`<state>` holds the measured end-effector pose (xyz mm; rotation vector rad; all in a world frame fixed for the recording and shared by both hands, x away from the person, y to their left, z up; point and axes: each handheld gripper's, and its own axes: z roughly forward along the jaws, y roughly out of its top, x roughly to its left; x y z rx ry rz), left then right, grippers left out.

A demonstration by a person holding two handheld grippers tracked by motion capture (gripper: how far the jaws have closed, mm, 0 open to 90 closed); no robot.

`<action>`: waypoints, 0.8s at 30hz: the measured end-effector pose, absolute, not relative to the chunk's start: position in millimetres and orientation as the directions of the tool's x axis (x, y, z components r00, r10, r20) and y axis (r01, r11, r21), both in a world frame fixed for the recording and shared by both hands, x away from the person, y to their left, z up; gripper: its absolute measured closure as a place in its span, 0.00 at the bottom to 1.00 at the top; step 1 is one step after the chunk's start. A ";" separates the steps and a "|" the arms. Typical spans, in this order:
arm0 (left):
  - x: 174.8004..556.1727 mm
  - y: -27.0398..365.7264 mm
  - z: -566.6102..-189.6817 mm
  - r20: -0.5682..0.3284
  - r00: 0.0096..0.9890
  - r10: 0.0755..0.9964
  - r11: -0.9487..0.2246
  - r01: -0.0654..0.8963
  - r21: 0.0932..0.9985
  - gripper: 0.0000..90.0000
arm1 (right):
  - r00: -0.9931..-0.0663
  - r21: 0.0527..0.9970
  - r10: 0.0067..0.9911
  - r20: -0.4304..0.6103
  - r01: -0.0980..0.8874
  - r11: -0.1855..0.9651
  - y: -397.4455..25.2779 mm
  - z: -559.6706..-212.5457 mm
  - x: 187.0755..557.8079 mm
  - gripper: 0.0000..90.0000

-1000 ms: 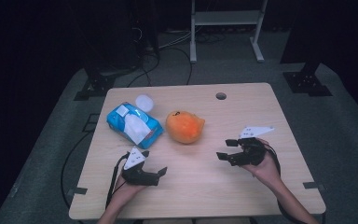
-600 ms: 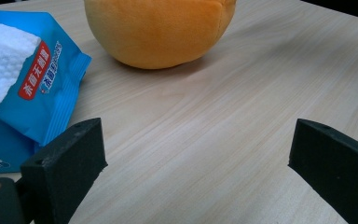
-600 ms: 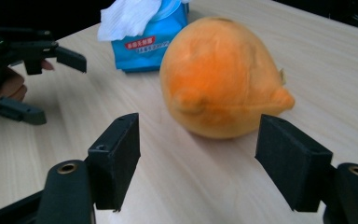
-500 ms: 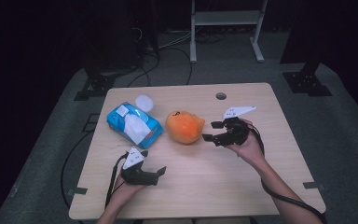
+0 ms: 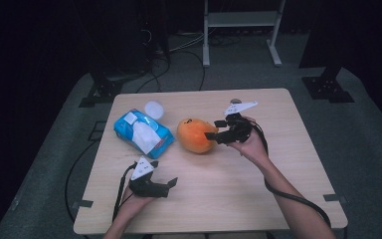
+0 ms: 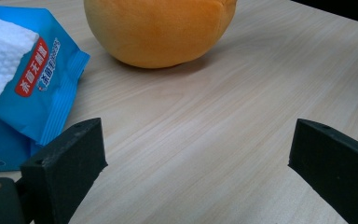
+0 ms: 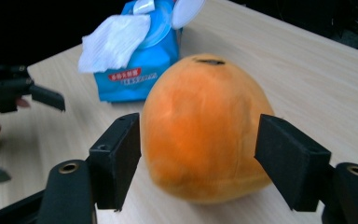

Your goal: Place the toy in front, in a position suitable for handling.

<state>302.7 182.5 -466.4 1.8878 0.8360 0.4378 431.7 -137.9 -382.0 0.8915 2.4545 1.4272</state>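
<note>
An orange plush fruit (image 5: pixel 195 135) lies at the middle of the wooden table (image 5: pixel 278 164). My right gripper (image 5: pixel 215 129) is open, and its jaws stand on either side of the fruit (image 7: pixel 205 126) without pressing it. A blue wet-wipes pack (image 5: pixel 143 132) with a white wipe pulled out lies left of the fruit. My left gripper (image 5: pixel 170 183) rests open near the front left of the table, pointing right, with nothing between its jaws. The left gripper view shows the fruit (image 6: pixel 158 28) ahead and the pack (image 6: pixel 23 88) at the left.
A round white lid (image 5: pixel 153 109) stands open behind the wipes pack. A small round hole (image 5: pixel 236 100) sits near the table's far edge. Cables trail from both grippers toward the front edge. A metal stand (image 5: pixel 238 30) is on the floor beyond the table.
My right gripper moved left across the table from the right side until its open jaws straddle the orange fruit. The left gripper stayed where it was.
</note>
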 end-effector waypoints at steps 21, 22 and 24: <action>302.0 183.9 -464.1 -0.086 0.696 0.713 -0.251 0.367 0.896 0.03 | -0.780 0.807 0.609 0.143 0.448 0.384 -91.8 -397.2 467.6 0.49; 301.9 183.7 -464.1 -0.082 0.696 0.713 -0.254 0.365 0.896 0.03 | -0.777 0.807 0.615 0.137 0.448 0.386 -91.2 -398.0 467.6 0.53; 301.5 183.2 -463.8 -0.074 0.698 0.712 -0.262 0.362 0.895 0.03 | -0.772 0.800 0.617 0.152 0.463 0.382 -89.5 -400.4 467.5 0.58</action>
